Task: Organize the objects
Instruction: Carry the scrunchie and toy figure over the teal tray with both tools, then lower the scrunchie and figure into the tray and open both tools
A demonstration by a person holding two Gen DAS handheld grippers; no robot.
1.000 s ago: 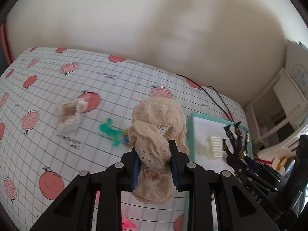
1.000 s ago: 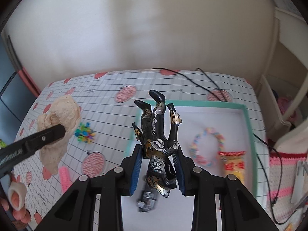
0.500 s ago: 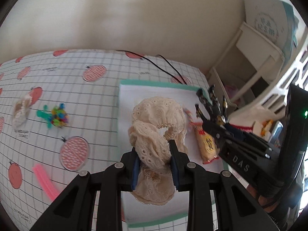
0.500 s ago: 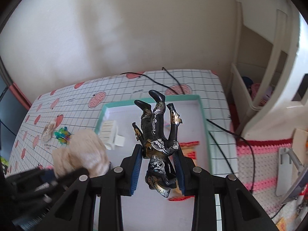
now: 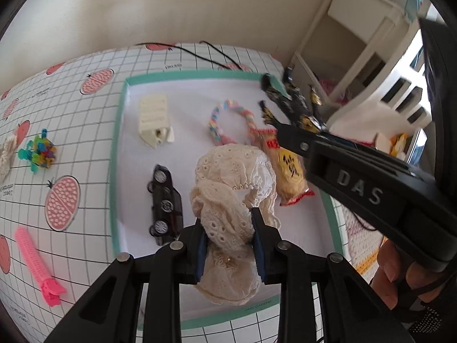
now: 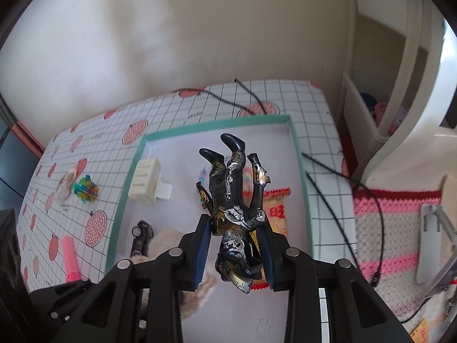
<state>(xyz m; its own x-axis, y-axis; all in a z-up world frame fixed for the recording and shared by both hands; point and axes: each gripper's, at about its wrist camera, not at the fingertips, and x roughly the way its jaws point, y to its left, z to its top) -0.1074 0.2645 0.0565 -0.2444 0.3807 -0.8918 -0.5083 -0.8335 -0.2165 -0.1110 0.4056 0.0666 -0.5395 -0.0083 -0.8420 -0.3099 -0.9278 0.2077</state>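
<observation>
Over the teal-rimmed white tray (image 5: 120, 131), my left claw (image 5: 228, 238) grips a cream lace scrunchie (image 5: 231, 194); my right claw (image 6: 235, 247) clamps a black-and-gold action figure (image 6: 237, 200)

Left claw (image 5: 228, 243) angled steeply downward, jaws clamped tight, right claw (image 6: 235, 245) likewise pitched down and clamped, bare fingers (image 5: 391, 274) gripping its handle

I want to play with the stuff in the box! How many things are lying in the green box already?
4: a cream comb at the back left, a black toy car in front of it, a pastel braided ring in the middle, a yellow snack packet on the right. More may hide under the held things.
</observation>
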